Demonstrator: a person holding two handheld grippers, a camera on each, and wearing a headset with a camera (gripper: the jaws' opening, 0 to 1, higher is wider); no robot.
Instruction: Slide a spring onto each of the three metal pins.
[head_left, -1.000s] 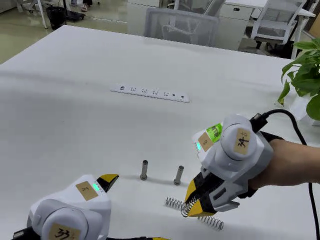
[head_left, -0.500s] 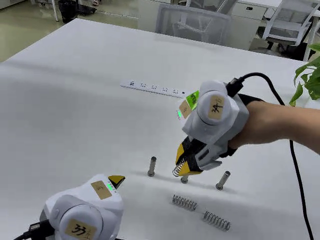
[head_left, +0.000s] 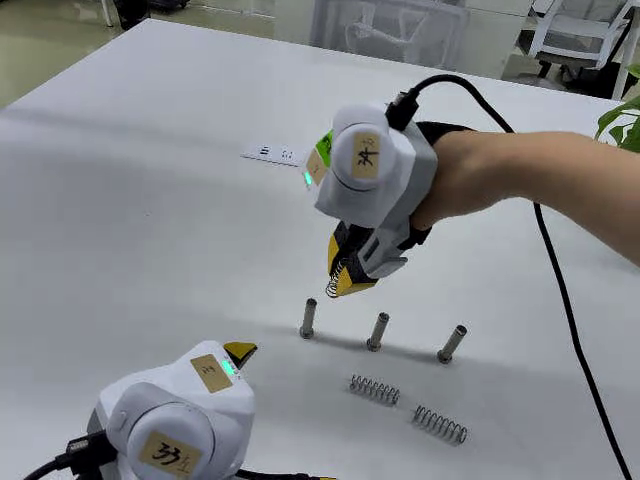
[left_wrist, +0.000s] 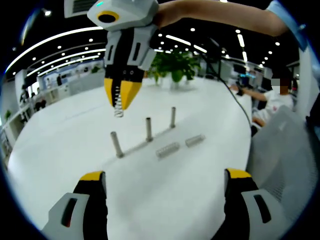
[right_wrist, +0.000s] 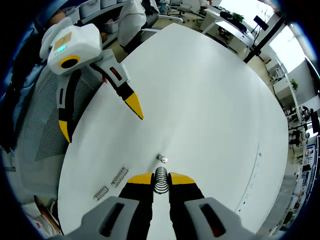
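White tabletop (left_wrist: 65, 130) fills the middle of the left gripper view, and three short grey metal pins stand upright on it in a slanting row: one at centre left (left_wrist: 116, 144), one in the middle (left_wrist: 148, 129), one further right (left_wrist: 173, 117). None of them carries a coil. Two loose springs lie flat just right of the row, the nearer (left_wrist: 167, 149) and the farther (left_wrist: 194, 141), both thin silvery wire coils. From the top of the frame the right gripper (left_wrist: 120, 102) points down, its yellow tips clenched on a third spring (left_wrist: 118, 106), which hangs upright with its lower end free, above the centre-left pin and apart from it. At the bottom, the left gripper (left_wrist: 165, 175) has its two jaws spread wide with nothing between them.

Seen from the right gripper view, the held coil sits end-on between the closed tips at bottom centre, and the round top of one pin (right_wrist: 161, 158) shows just beyond it. The two loose coils lie at lower left. The left gripper enters from the upper left, jaws apart.

From the head view, the right gripper hangs at centre frame over the left end of the pin row, the coil poking below its tips. The loose pair lies below the row, right of centre. A power strip (head_left: 272, 153) rests toward the upper left.
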